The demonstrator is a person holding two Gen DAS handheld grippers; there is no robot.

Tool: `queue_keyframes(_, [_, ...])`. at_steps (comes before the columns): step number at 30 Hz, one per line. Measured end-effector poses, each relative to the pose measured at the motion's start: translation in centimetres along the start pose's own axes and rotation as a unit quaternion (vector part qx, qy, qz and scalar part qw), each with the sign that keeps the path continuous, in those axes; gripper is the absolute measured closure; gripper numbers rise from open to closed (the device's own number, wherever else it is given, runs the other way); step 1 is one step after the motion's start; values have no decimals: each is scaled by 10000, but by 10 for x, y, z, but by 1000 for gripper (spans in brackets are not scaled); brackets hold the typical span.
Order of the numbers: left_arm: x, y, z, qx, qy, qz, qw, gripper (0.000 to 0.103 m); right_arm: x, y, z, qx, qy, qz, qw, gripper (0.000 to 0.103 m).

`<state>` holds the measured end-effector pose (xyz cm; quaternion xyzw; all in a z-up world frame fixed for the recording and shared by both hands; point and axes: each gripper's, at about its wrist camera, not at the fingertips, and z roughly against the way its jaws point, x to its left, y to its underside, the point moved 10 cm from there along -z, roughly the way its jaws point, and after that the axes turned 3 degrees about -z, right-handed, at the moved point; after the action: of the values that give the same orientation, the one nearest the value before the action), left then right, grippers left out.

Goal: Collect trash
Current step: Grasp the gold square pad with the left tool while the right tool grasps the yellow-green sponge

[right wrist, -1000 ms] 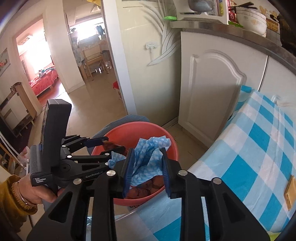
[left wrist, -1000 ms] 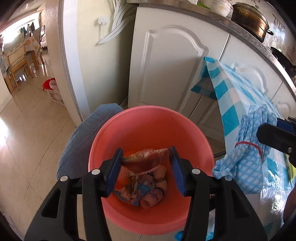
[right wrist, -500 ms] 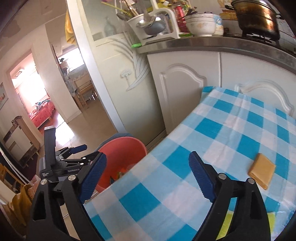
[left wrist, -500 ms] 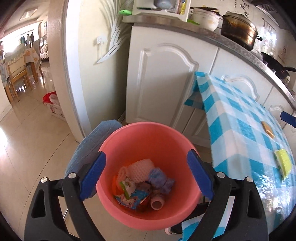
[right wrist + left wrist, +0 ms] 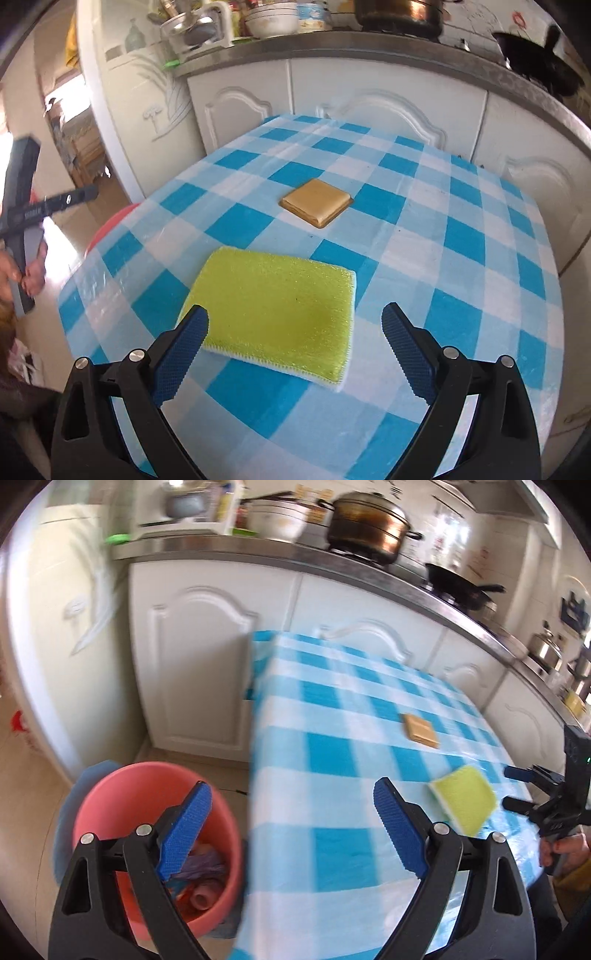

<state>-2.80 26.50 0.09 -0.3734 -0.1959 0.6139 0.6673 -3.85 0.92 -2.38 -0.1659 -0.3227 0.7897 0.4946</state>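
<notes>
The right tool [image 5: 295,354] hangs with its jaws spread wide and empty, just over the near edge of a yellow-green sponge [image 5: 275,306]. The sponge lies flat on the blue-checked counter [image 5: 461,280]. Beyond the sponge, apart from it, sits a flat gold square packet [image 5: 316,202]. Left of the sponge, off the counter's edge, the left tool [image 5: 40,212] shows in a hand.

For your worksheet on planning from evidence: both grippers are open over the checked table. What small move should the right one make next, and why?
Probably ease the right gripper forward and down so its open jaws straddle the yellow-green sponge, which lies flat just ahead of it. The gold square packet lies farther off, and the pink bucket sits by the table.
</notes>
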Motion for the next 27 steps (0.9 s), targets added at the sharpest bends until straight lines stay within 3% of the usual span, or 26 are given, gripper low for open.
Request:
queue_keyframes(5, [-64, -17, -30, 425, 750, -143, 9962, 13, 22, 14, -3, 321, -171, 1539, 9874, 9])
queue_keyframes(10, [-125, -27, -73, 875, 904, -491, 9908, 13, 32, 20, -14, 583, -399, 2570, 9638, 9])
queue_keyframes(17, [-183, -35, -146, 1328, 721, -1317, 9797, 13, 21, 21, -36, 736, -674, 3024, 9479, 9])
queue_keyframes(22, [-195, -36, -181, 1546, 570, -1745, 9708, 13, 19, 21, -45, 645, -970, 3164, 9415, 9])
queue_keyframes(27, [-195, -32, -203, 1741, 384, -2028, 9629, 13, 14, 13, -51, 522, -1188, 3022, 9444, 7])
